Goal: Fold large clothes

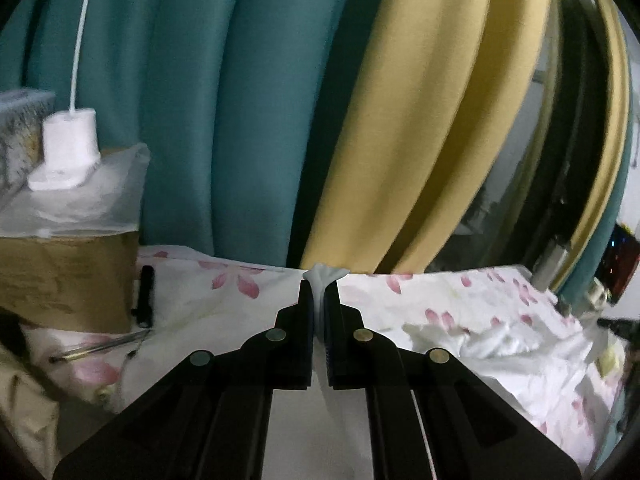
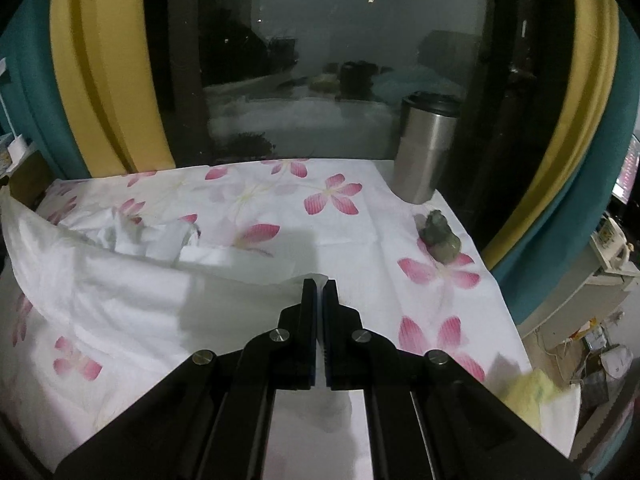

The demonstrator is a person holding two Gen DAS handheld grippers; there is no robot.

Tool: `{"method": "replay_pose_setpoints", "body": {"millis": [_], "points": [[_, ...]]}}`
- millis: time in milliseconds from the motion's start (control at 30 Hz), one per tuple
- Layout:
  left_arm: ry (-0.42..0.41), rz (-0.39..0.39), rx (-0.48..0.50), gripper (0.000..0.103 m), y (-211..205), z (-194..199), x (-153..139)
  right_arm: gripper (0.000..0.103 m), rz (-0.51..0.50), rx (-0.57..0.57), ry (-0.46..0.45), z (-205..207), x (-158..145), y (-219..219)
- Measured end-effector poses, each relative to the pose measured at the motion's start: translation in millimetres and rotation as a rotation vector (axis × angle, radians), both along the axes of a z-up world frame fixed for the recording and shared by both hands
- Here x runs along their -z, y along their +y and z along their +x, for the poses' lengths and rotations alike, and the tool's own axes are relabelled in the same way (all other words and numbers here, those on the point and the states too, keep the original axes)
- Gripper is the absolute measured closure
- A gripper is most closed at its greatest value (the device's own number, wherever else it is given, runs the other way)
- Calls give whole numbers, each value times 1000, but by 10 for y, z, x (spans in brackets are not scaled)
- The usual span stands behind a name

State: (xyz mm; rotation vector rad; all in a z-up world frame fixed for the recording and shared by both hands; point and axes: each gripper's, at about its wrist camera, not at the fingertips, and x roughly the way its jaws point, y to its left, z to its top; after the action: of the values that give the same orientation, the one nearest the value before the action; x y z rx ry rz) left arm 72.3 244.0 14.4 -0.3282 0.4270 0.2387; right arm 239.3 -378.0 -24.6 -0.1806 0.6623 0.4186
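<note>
Each gripper pinches the white garment: the left gripper (image 1: 319,286) nips a puckered edge, the right gripper (image 2: 319,282) a flat corner. The white garment (image 2: 132,292) stretches toward nine o'clock across the floral sheet (image 2: 336,216).

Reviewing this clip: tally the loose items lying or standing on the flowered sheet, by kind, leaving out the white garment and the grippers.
Steel tumbler: 1
Small greenish figurine: 1
Black pen-shaped item: 1
Thin clear stick, perhaps a pen: 1
Cardboard box: 1
Total: 5
</note>
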Motion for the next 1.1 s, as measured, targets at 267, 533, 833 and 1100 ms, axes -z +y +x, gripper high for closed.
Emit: {"method": "replay_pose_setpoints", "body": {"millis": [267, 533, 833, 1100], "points": [[52, -13, -13, 98, 136, 575, 221, 100, -2, -17, 73, 581, 215, 176], [226, -56, -40, 98, 312, 991, 777, 93, -35, 23, 173, 941, 682, 257], [187, 52, 53, 42, -136, 766, 457, 34, -155, 29, -78, 251, 300, 472], [193, 140, 391, 41, -1187, 589, 452, 33, -213, -347, -155, -699, 433, 1576]]}}
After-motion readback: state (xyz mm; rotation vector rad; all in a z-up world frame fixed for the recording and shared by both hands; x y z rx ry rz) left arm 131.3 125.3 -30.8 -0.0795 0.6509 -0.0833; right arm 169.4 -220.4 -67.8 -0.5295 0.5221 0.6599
